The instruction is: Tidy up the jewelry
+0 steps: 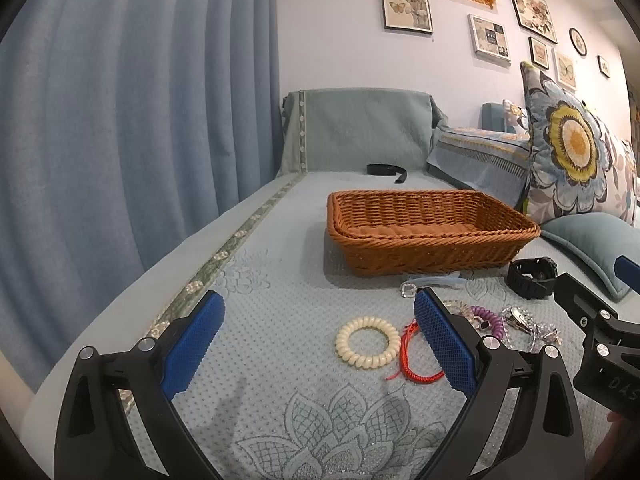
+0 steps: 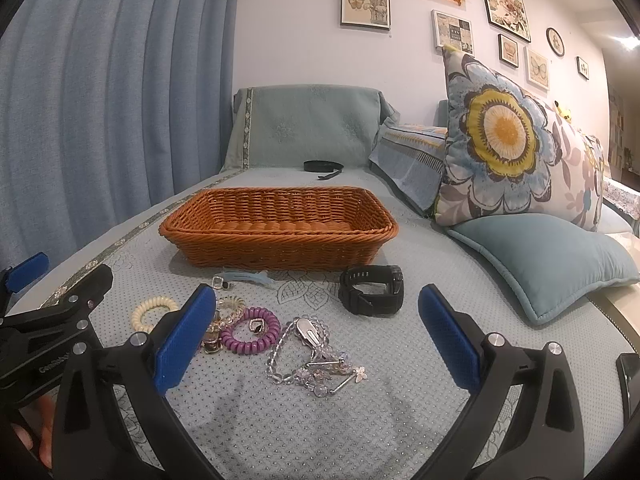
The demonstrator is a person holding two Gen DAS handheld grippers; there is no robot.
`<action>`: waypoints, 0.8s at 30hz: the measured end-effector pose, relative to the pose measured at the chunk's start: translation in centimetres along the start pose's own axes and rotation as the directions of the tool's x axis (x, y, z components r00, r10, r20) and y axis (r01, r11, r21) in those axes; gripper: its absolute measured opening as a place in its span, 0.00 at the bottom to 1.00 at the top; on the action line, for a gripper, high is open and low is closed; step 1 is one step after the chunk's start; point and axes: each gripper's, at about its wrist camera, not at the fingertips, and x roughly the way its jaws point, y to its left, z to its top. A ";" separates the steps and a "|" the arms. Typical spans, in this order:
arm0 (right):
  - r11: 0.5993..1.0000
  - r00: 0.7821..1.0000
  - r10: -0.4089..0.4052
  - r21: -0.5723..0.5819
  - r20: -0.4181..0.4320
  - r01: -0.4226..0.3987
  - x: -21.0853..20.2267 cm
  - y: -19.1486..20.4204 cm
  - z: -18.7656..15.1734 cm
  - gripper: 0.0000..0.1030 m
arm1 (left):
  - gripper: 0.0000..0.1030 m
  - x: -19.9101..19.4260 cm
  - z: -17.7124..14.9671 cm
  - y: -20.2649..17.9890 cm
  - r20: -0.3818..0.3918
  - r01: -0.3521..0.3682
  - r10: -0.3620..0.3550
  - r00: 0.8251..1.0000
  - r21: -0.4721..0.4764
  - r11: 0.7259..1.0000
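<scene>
A brown wicker basket [image 1: 428, 236] [image 2: 280, 232] stands empty on the blue-grey sofa seat. In front of it lies loose jewelry. A cream spiral hair tie [image 1: 368, 342] [image 2: 154, 312] and a red cord bracelet [image 1: 416, 360] lie between the fingers of my open left gripper [image 1: 320, 320]. A purple spiral hair tie [image 2: 250, 330], a clear bead chain with a silver clip [image 2: 312, 356] and a black watch [image 2: 372, 290] lie ahead of my open right gripper [image 2: 316, 312]. A pale blue hair clip [image 2: 244, 278] rests by the basket's front.
A flowered cushion [image 2: 516, 140] and a plain blue cushion [image 2: 548, 260] sit to the right. A black strap [image 2: 322, 167] lies at the far end of the seat. Blue curtains [image 1: 120, 120] hang on the left. A person's hand [image 2: 36, 432] shows at the lower left.
</scene>
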 end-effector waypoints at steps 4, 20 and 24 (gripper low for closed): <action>1.000 1.000 -0.004 0.002 0.016 0.004 -0.5 -0.1 0.0 0.94 | 0.90 -1.1 0.3 0.1 0.059 0.000 0.001 0.998 -0.006 1.000; 1.000 1.000 -0.008 0.002 0.019 0.008 -0.4 0.0 0.0 0.94 | 0.90 -2.1 0.6 -0.6 0.119 -0.014 0.010 0.993 0.030 0.999; 1.000 1.000 -0.008 0.001 0.019 0.008 -0.4 0.0 0.0 0.94 | 0.90 -2.0 0.7 -0.5 0.118 -0.011 0.008 0.993 0.023 1.000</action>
